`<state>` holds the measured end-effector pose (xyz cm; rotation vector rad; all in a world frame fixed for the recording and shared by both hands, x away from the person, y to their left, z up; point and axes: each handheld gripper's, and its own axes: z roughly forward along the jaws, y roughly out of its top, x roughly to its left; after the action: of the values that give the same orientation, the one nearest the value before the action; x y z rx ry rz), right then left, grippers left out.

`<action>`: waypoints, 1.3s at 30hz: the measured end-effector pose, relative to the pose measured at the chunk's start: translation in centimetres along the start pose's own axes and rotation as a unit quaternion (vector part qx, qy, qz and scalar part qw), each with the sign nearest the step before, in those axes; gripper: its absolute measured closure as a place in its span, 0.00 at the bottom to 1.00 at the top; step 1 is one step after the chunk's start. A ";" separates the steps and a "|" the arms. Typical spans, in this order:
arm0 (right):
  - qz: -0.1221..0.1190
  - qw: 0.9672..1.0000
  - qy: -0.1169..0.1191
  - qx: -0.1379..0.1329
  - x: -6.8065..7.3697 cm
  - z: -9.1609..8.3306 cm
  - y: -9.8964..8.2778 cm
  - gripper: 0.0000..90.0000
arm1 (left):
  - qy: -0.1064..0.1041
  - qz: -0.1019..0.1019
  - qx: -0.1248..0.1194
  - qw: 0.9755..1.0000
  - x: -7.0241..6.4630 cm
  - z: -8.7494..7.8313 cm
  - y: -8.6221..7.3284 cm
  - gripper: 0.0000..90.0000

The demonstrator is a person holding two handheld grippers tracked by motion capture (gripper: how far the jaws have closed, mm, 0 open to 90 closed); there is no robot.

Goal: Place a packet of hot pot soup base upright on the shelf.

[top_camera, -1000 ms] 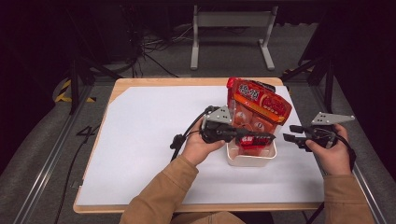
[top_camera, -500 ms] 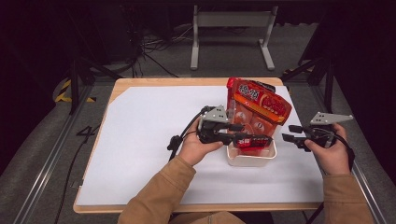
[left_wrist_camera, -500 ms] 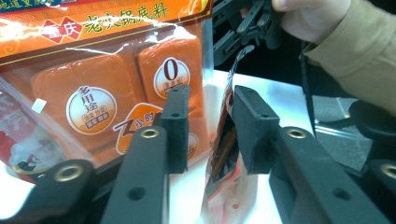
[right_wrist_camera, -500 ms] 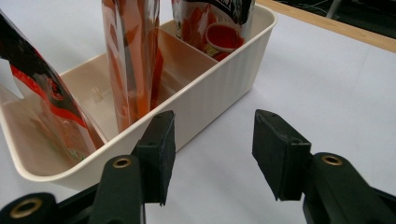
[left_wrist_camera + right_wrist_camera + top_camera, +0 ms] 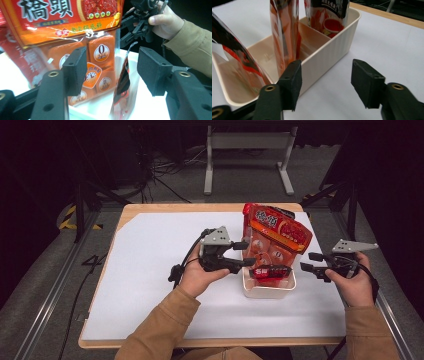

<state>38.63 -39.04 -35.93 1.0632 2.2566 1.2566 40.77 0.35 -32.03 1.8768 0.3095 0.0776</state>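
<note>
Jaws spread, just opening around upright small pouch [image 5: 122, 85] in cream bin [image 5: 268, 290] | left gripper [image 5: 241, 254] | withdraw straight, avoid tipping pouch.

Left gripper [image 5: 246, 254] sits mid-table, jaws just been opening, nothing pinched between them. Right gripper [image 5: 309, 261] hovers near the table's right edge, jaws spread, empty.

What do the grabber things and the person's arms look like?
Each gripper, the left gripper and the right gripper, is black with two square-padded jaws, brass-coloured rivets, a grey three-cornered plate on top and a trailing black cable. The person wears tan sleeves.
</note>
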 end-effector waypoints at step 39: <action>0.006 0.999 -0.023 -0.025 -0.3 -1.1 -0.8 0.34 | 0.194 -0.049 0.010 0.980 2.4 -17.1 -8.1 0.33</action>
<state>37.79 -40.11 -36.06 1.0780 2.1771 1.2740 38.17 19.10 -34.39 1.8559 0.6707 0.3777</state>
